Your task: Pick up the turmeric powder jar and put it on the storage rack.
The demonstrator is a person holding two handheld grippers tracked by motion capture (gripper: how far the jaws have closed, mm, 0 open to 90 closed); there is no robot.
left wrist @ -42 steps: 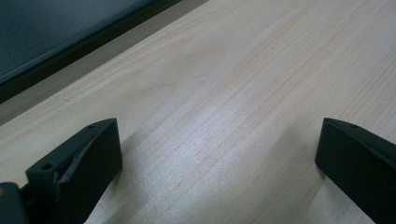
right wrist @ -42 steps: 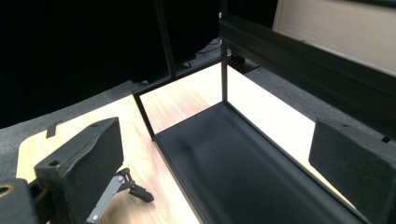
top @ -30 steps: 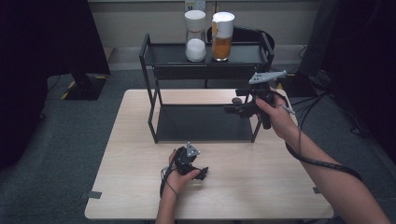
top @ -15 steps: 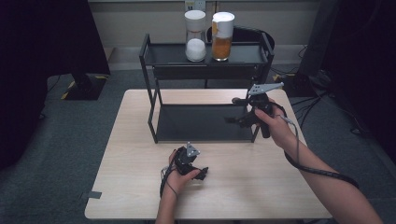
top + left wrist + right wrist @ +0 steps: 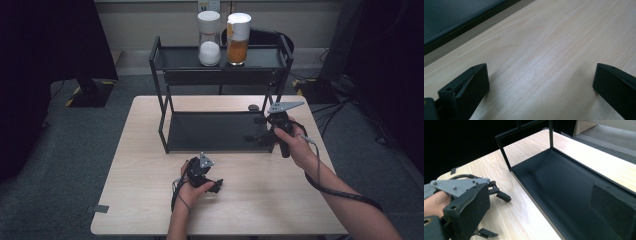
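Two jars (image 5: 209, 38) on rack (image 5: 165, 105), rack on table (image 5: 140, 170).

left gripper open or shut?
Open. The left gripper jaws stand wide apart over bare table, nothing between them.

Left gripper (image 5: 212, 186) is held low at the near-centre of the table by the left hand (image 5: 192, 186) — jaws spread wide, nothing between them, tips pointed toward the person's right. Right gripper (image 5: 255, 129) is held higher by the right hand (image 5: 295, 145), forearm extended from bottom right — jaws parted wide and empty, aimed leftward; cable is looped along the right forearm.
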